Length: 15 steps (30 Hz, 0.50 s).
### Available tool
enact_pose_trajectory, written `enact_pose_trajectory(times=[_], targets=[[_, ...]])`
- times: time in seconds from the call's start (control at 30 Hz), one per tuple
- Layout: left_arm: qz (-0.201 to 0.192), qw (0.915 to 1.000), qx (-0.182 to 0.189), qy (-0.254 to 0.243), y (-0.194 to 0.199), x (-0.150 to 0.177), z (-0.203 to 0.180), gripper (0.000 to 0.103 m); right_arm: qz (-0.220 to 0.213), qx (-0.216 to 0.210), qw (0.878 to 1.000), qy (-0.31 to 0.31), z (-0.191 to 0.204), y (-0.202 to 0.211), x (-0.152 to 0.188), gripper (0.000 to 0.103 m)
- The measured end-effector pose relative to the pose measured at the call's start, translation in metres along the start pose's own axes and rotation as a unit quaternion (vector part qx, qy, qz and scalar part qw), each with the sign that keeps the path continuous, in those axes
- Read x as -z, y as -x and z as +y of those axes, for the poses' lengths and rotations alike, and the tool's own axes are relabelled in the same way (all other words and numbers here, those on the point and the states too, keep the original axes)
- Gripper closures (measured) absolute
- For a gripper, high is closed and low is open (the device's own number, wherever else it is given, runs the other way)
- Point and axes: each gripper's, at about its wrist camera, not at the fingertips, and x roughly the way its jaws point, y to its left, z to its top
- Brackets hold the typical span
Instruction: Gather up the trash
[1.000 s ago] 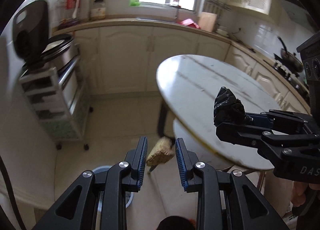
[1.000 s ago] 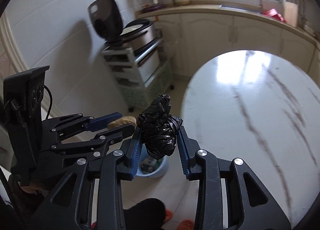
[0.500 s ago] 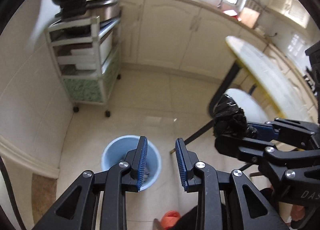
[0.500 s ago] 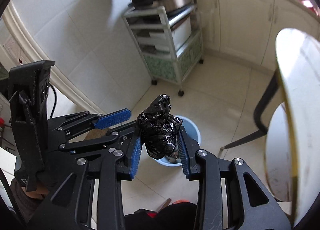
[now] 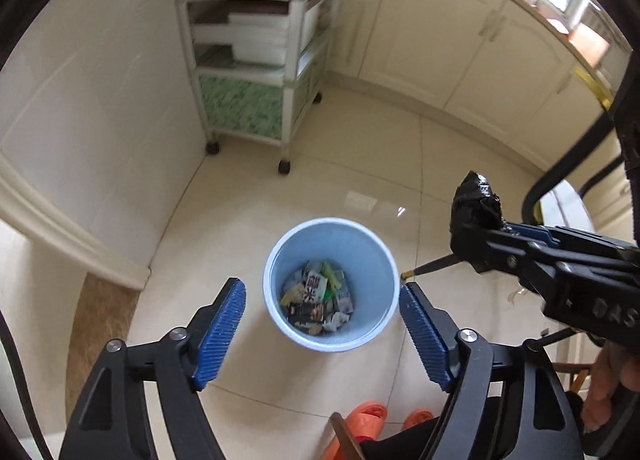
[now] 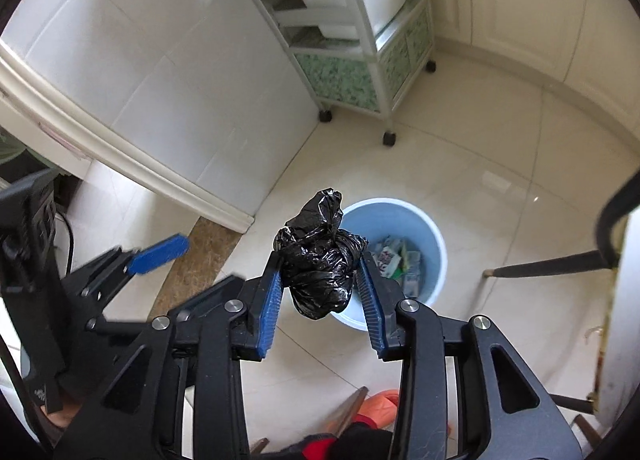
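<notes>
Trash in a knotted black bag [image 6: 318, 260] sits between the blue fingers [image 6: 269, 302] of the right gripper [image 6: 320, 296], which point steeply down. The left pad presses the plastic; on the right side the bag bulges up to the pad, and the jaws have just been opening a little with the bag between them. The bag hangs above the near left rim of the light blue bin [image 6: 434, 244], overlapping that edge in the right wrist view.

From the left wrist view the left gripper [image 5: 320, 324] hangs over the same bin [image 5: 372, 248], its jaws having just swung wide apart with nothing between them; one finger [image 5: 222, 332] lies outside the left rim and the other outside the right rim. Wrappers and packets [image 5: 318, 300] cover the bin's bottom, and its upper walls are bare. The right gripper [image 5: 476, 236] and its bag [image 5: 476, 203] show at the right, beyond the bin's rim.

Bare tile floor [image 5: 360, 163] surrounds the bin on all sides. A wheeled shelf cart [image 5: 256, 59] stands well apart behind it, the wall [image 5: 100, 99] and its moulding run to the left, and a dark chair leg [image 6: 548, 264] ends near the bin's right side. Orange slippers [image 5: 368, 416] are at the bottom edge.
</notes>
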Motion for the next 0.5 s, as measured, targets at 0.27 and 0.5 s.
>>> enact_pose_trajectory(times=[0.27,0.5], targets=[[0.014,0.9995,0.018,0.022,-0.017,-0.037,0.007,0.025,-0.027,0.01,0.999,-0.017,-0.01,-0.006,0.004,0.023],[-0.044,0.9972,0.054,0.026,0.017,-0.041,-0.001,0.018,-0.093,0.102,0.99,0.028,0.021,0.065,0.013,0.013]])
